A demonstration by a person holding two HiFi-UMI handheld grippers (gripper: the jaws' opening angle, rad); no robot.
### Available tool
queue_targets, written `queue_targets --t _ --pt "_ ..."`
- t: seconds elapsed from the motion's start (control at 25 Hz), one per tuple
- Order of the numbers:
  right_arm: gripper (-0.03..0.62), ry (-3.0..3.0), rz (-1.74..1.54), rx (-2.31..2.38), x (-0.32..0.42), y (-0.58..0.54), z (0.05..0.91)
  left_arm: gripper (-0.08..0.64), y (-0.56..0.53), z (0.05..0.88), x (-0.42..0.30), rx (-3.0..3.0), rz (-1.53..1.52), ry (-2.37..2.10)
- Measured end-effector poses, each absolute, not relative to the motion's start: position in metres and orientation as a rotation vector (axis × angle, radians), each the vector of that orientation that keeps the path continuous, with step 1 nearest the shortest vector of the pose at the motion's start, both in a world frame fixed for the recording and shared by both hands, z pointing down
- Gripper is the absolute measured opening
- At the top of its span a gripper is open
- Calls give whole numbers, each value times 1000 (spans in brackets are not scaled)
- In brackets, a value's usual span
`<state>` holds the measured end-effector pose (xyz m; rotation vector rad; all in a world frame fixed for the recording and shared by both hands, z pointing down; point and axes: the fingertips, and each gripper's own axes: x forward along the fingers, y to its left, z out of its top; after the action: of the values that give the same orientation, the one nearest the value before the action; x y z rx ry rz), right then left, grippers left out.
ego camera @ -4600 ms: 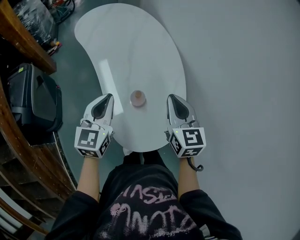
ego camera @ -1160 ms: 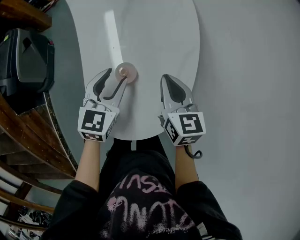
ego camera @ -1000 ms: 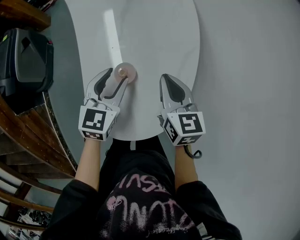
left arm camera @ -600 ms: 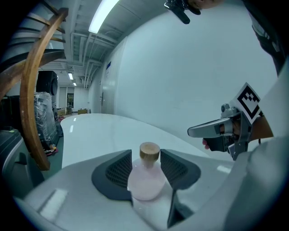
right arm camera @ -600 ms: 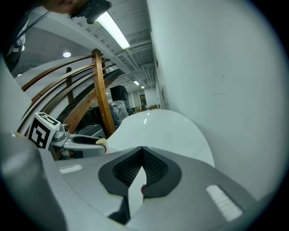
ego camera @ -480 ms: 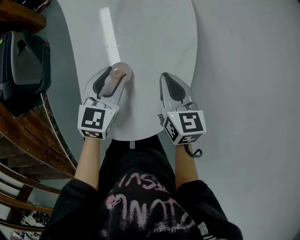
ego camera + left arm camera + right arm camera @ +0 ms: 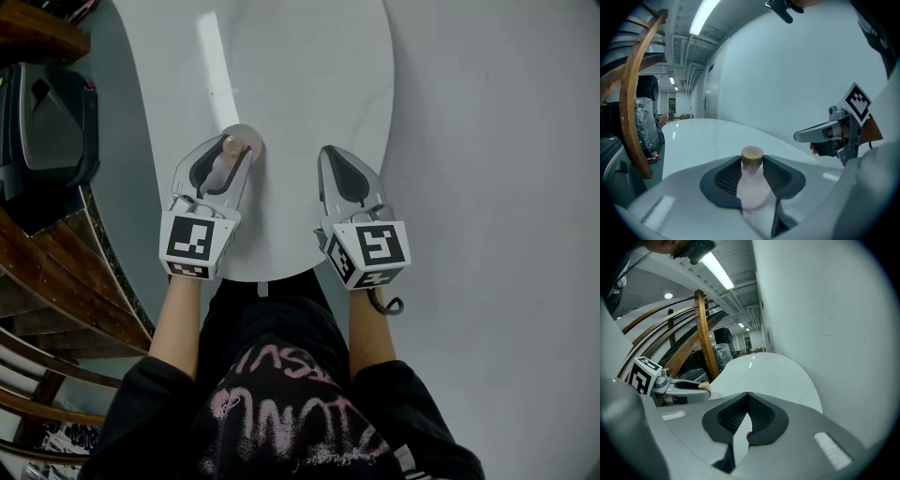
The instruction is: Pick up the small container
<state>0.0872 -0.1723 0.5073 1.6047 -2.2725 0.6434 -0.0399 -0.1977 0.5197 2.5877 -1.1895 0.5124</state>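
The small container (image 7: 230,144) is a pale pink bottle with a cork top, standing upright on the white table (image 7: 309,75) near its left edge. My left gripper (image 7: 234,148) is shut on it, one pad on each side of the body. In the left gripper view the container (image 7: 752,185) fills the gap between the dark ribbed pads, with its cork above them. My right gripper (image 7: 330,153) hovers over the table to the right, shut and holding nothing, its tips meeting in the right gripper view (image 7: 747,394).
A black case (image 7: 47,112) lies on the floor to the left of the table. Curved wooden rails (image 7: 56,309) run along the lower left. Plain grey floor (image 7: 497,187) lies to the right. The table's near edge is at the person's body.
My left gripper has slid forward round the container and its jaws have drawn in onto it. The container has shifted slightly left. The right gripper has hardly moved.
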Motion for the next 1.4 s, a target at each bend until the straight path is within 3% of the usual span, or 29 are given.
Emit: queue_targets --t 1.4 --pt "23 -2260 656 1582 91 -170 513 138 -197 517 -39 2597 429 -1224"
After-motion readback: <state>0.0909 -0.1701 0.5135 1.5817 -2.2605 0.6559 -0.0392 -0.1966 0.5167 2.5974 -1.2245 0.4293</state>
